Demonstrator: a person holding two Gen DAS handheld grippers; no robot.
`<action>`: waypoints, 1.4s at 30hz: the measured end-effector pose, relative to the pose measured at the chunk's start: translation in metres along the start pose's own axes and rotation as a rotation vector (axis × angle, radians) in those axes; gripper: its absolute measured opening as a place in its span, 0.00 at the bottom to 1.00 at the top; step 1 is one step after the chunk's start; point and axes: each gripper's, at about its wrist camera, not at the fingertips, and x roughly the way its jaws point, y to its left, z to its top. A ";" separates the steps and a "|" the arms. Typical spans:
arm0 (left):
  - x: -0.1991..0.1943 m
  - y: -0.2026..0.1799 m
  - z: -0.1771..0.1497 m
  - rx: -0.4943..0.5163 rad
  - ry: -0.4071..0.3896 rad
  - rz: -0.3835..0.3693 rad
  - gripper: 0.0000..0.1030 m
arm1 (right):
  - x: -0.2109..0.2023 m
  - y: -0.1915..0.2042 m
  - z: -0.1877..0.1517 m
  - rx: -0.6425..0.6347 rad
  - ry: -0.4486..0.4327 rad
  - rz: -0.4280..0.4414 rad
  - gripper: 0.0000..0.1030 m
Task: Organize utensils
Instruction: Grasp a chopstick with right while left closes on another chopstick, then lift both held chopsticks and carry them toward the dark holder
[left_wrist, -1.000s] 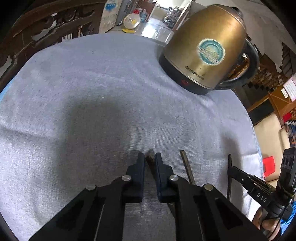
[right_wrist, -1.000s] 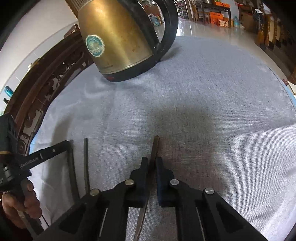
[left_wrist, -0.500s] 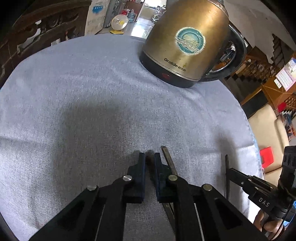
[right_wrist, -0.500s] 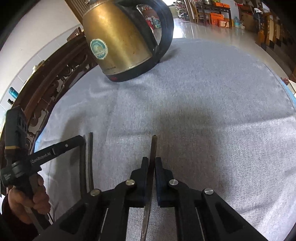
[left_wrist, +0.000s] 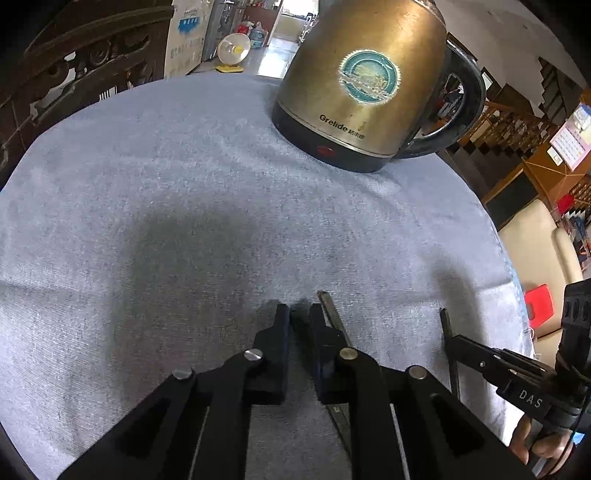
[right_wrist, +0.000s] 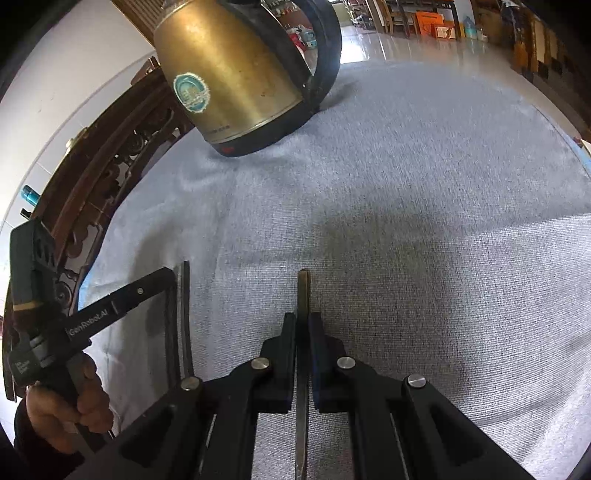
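In the right wrist view my right gripper (right_wrist: 303, 317) is shut on a flat metal utensil (right_wrist: 303, 291). Its handle end sticks out ahead of the fingertips, just above the grey cloth (right_wrist: 424, 192). In the left wrist view my left gripper (left_wrist: 295, 310) has its jaws together on a dark utensil tip (left_wrist: 295, 318). A second dark utensil (left_wrist: 332, 321) lies on the cloth against its right finger. From the right wrist view, the left gripper (right_wrist: 168, 275) stands at the left with two dark utensils (right_wrist: 184, 302) side by side below it. The right gripper (left_wrist: 448, 339) shows at the right of the left wrist view.
A brass-coloured electric kettle (left_wrist: 369, 85) with a black handle stands at the far side of the round cloth-covered table (left_wrist: 166, 177). Carved dark wooden furniture (right_wrist: 110, 177) borders the table. A hand (right_wrist: 66, 406) grips the left tool. The table edge drops off at the right (left_wrist: 509, 266).
My left gripper has slid sideways, so the utensil lying on the cloth now sits against its right finger. The right gripper keeps its grip and has hardly moved.
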 end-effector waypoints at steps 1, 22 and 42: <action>-0.002 0.003 0.000 -0.002 0.007 0.009 0.08 | 0.000 0.000 0.000 0.003 0.001 0.001 0.07; -0.006 0.008 -0.004 -0.037 0.022 0.111 0.17 | 0.007 0.014 0.012 -0.036 0.053 -0.077 0.10; -0.123 0.014 -0.035 0.077 -0.264 0.047 0.09 | -0.071 0.008 -0.020 -0.106 -0.180 -0.083 0.07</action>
